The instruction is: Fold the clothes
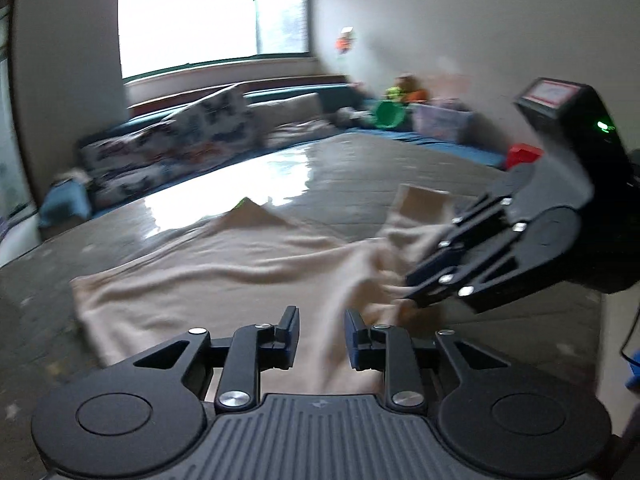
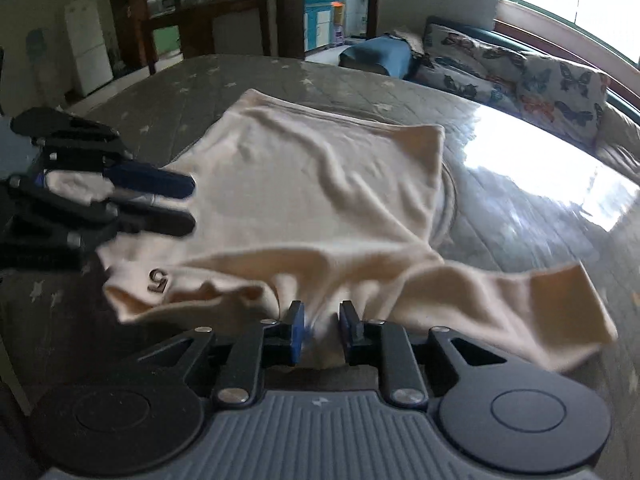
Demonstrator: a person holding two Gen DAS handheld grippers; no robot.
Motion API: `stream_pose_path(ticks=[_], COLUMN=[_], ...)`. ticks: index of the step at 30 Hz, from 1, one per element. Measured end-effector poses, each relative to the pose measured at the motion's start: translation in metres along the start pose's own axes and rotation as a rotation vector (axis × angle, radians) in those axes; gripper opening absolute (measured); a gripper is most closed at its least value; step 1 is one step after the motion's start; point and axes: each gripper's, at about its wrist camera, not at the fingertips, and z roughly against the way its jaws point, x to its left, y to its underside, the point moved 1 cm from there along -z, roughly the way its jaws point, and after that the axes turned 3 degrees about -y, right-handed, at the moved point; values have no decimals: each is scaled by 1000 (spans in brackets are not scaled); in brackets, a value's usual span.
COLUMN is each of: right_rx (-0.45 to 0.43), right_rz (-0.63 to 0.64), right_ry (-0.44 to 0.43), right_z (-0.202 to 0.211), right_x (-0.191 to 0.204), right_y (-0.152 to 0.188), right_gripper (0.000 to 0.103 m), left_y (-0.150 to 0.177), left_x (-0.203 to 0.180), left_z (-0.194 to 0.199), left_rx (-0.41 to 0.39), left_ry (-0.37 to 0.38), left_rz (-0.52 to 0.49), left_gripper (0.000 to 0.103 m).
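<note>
Left wrist view: a cream shirt [image 1: 224,276] lies spread on the grey quilted bed [image 1: 360,176], and every place here is given relative to that shirt. The left gripper [image 1: 322,334] hovers at the shirt's near edge with its jaws apart; cloth runs between the fingers, but they do not pinch it. To the right of the shirt, the right gripper [image 1: 412,294] reaches in with its tips at a bunched, lifted fold; blur hides whether it grips. Beyond the shirt, a butterfly-print cushion [image 1: 176,144] sits under the window [image 1: 212,20], and a green toy [image 1: 386,114] lies at the far right.

In the right wrist view, the shirt [image 2: 316,200] fills the middle of the bed [image 2: 540,208], its body flat and one sleeve trailing to the right. The right gripper [image 2: 322,320] sits at the shirt's near hem, fingers parted with a ridge of cloth gathered between them; whether it is pinched cannot be told. The left gripper [image 2: 188,204] is at the shirt's left edge, jaws spread over the fabric. A small dark "5" mark [image 2: 157,280] shows near the shirt's near-left corner.
</note>
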Motion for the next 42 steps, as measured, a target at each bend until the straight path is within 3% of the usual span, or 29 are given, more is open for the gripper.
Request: stream_pose_path(ticks=[5,10,13,15,21,27,35,38,40,42], right_rx=[-54,-103,-140,-157,-149,-146,-64,-42,-33,-41], right_rz=[-149,-262,-353,-412,-471,-514,-505,-486,-466,-462], right_ry=[12,130,211,253,321,293,352,382,410,418], right_z=[20,34,39,39,19,-1,-24,-27,-29,-27], right_x=[-27,-71,-106,-129,-171,-180,-176,-173,-171,-169], right_y=[10,9,6,4,-5,-20,-29,-31,-33,-35], right_gripper=[23,25,25,25,35,40,39,29,12,9], left_y=[-1,3,8,9,14,19,20,18,16,15], left_x=[-24,-36,-39,-40,-49,-55,-56,-55,-53,-52], left_z=[-27,-46,-47,-45,-29,-26,-26,-27,-27,-27], left_rx=[20,38,38,36,10,23,21,26,24,21], left_ry=[63,64,75,83,123,141,146,146,143,142], left_rz=[-43,-70,-86,-97,-188,-220,-238,-235,-227,-221], left_gripper=[27,26,10,7,6,6,6,8,10,12])
